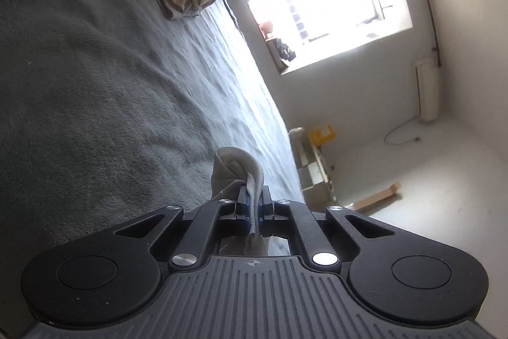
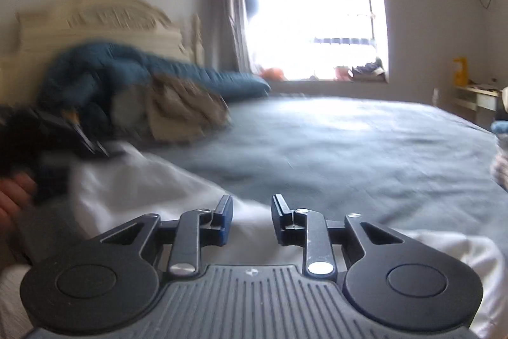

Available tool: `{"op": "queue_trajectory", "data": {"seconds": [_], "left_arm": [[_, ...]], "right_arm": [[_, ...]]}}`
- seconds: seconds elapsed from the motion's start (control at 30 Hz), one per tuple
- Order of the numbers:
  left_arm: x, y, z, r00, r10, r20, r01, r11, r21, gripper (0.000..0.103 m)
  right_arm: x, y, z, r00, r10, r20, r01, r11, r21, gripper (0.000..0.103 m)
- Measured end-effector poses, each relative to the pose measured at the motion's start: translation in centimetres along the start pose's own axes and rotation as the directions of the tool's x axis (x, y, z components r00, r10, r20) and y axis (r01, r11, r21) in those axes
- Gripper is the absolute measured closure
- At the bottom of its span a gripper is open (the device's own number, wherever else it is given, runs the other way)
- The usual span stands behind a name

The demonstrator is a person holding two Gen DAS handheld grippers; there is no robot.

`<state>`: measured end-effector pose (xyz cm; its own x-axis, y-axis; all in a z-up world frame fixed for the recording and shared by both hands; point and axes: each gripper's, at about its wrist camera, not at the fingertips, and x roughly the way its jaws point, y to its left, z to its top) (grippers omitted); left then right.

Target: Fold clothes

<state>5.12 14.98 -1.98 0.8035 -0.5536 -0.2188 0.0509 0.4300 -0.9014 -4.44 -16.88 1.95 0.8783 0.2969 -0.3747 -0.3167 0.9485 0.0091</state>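
Here a grey bed (image 1: 111,84) fronts a bright window (image 2: 317,15); left claw (image 1: 253,205) pinches white cloth (image 1: 241,170), right claw (image 2: 252,218) gapes empty.

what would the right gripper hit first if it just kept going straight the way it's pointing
Most likely the white cloth, which lies right under and ahead of the open right gripper. Beyond it is the grey bed cover. The view is blurred and depth is unclear, so it might skim over the cloth and meet the cover.

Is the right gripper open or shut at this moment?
Open: the right gripper has its fingers apart, nothing between them, above the white garment.
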Motion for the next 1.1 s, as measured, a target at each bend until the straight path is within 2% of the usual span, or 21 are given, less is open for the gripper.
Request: {"op": "queue_trajectory", "data": {"seconds": [0.07, 0.1, 0.17, 0.2, 0.3, 0.43, 0.5, 0.57, 0.63, 0.8, 0.93, 1.03, 1.1], "left_arm": [[-0.4, 0.9, 0.0, 1.000, -0.013, 0.019, 0.014, 1.000, -0.026, 0.101], [-0.6, 1.4, 0.0, 0.999, -0.020, 0.029, 0.021, 0.999, -0.040, 0.101], [-0.9, 2.1, 0.0, 0.998, -0.034, 0.047, 0.037, 0.997, -0.062, 0.101], [-1.0, 2.1, 0.0, 0.998, -0.045, 0.053, 0.048, 0.997, -0.063, 0.101], [-1.5, 1.8, 0.0, 0.995, -0.075, 0.065, 0.078, 0.996, -0.048, 0.101], [-1.9, 0.7, -0.4, 0.992, -0.105, 0.068, 0.106, 0.994, -0.003, 0.101], [-2.1, 0.1, -0.7, 0.989, -0.131, 0.064, 0.130, 0.991, 0.021, 0.101], [-2.1, -0.4, -1.0, 0.986, -0.159, 0.052, 0.157, 0.987, 0.048, 0.101], [-1.9, -0.9, -1.4, 0.985, -0.169, 0.035, 0.166, 0.983, 0.074, 0.101], [-1.9, -1.0, -1.5, 0.979, -0.201, 0.039, 0.198, 0.977, 0.081, 0.101], [-2.0, -1.2, -1.5, 0.975, -0.218, 0.035, 0.216, 0.974, 0.071, 0.101], [-1.2, -2.2, -1.6, 0.973, -0.231, 0.010, 0.230, 0.970, 0.072, 0.101], [-0.3, -3.4, -1.8, 0.970, -0.242, -0.016, 0.242, 0.967, 0.076, 0.101]], "right_arm": [[1.6, -0.2, -2.6, 0.994, -0.017, -0.104, 0.012, 0.999, -0.048, 0.074], [2.0, 0.3, -3.6, 0.993, -0.031, -0.118, 0.020, 0.996, -0.091, 0.074], [1.5, 1.9, -4.6, 0.995, -0.067, -0.073, 0.051, 0.978, -0.203, 0.074], [1.1, 2.3, -4.2, 0.995, -0.072, -0.067, 0.055, 0.973, -0.224, 0.074], [-0.3, 2.3, -2.0, 0.997, -0.072, -0.013, 0.068, 0.979, -0.192, 0.074], [1.3, 2.3, 0.0, 0.996, -0.082, 0.019, 0.084, 0.986, -0.145, 0.074], [3.4, 1.9, 0.0, 0.994, -0.106, -0.020, 0.103, 0.987, -0.121, 0.074], [5.8, 1.0, -0.6, 0.989, -0.112, -0.096, 0.105, 0.992, -0.071, 0.074], [7.6, 0.1, -1.3, 0.982, -0.095, -0.160, 0.092, 0.995, -0.027, 0.075], [5.4, -0.4, -0.6, 0.990, -0.064, -0.124, 0.064, 0.998, 0.001, 0.075], [1.8, 1.0, -0.9, 0.999, 0.008, -0.054, -0.014, 0.995, -0.098, 0.075], [2.5, 2.7, -3.2, 0.994, 0.006, -0.109, -0.028, 0.979, -0.203, 0.075], [3.0, 3.1, -3.9, 0.995, -0.009, -0.099, -0.014, 0.973, -0.228, 0.075]]}}
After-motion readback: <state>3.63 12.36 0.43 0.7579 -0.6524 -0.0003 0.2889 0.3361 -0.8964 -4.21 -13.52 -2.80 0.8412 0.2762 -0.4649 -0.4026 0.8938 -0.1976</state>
